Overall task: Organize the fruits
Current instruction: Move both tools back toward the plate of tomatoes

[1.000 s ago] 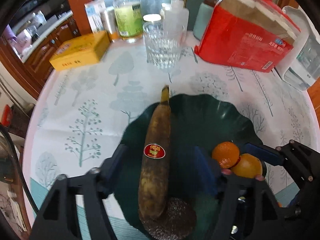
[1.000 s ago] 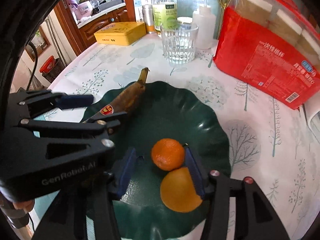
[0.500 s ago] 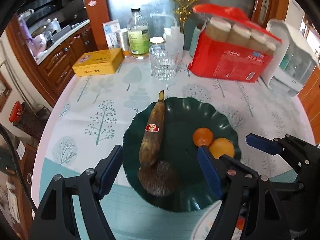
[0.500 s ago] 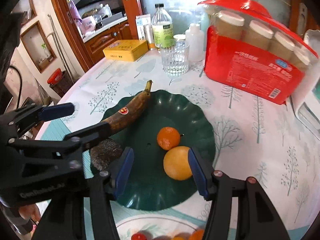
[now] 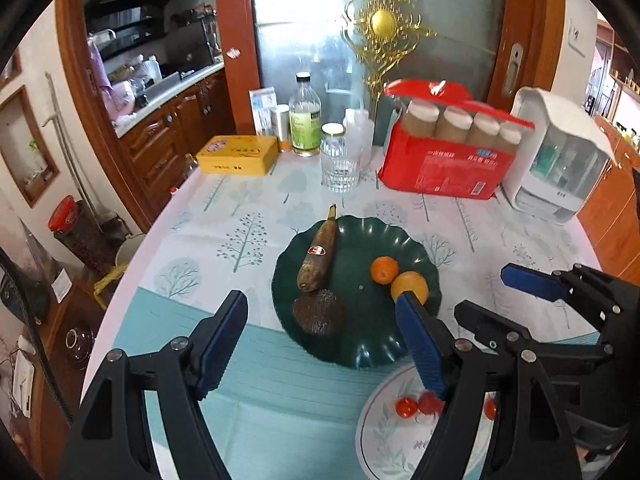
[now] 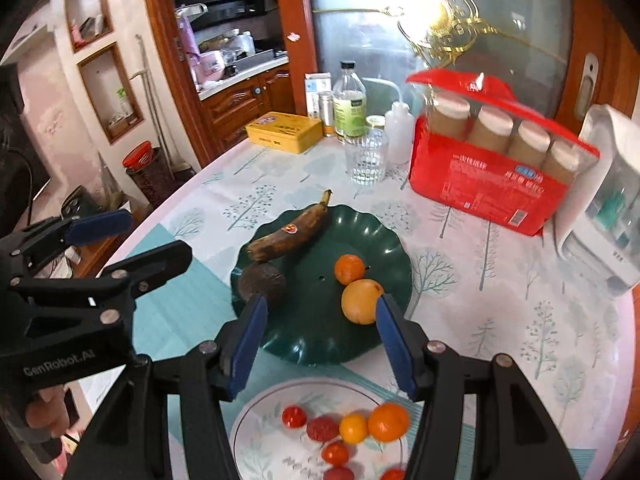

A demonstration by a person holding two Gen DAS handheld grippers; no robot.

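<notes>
A dark green scalloped plate holds a browned banana, a dark avocado, a tangerine and an orange. A white patterned plate nearer me holds several small red and orange fruits. My left gripper is open and empty, raised above the table's near edge. My right gripper is open and empty, above the gap between the two plates.
At the back of the table stand a yellow tin, a glass, bottles, a red pack of paper cups and a white dispenser. The table edge curves off at the left above floor clutter.
Both grippers have pulled back and up from the green plate, empty and open. The white plate of small fruits has come into view.
</notes>
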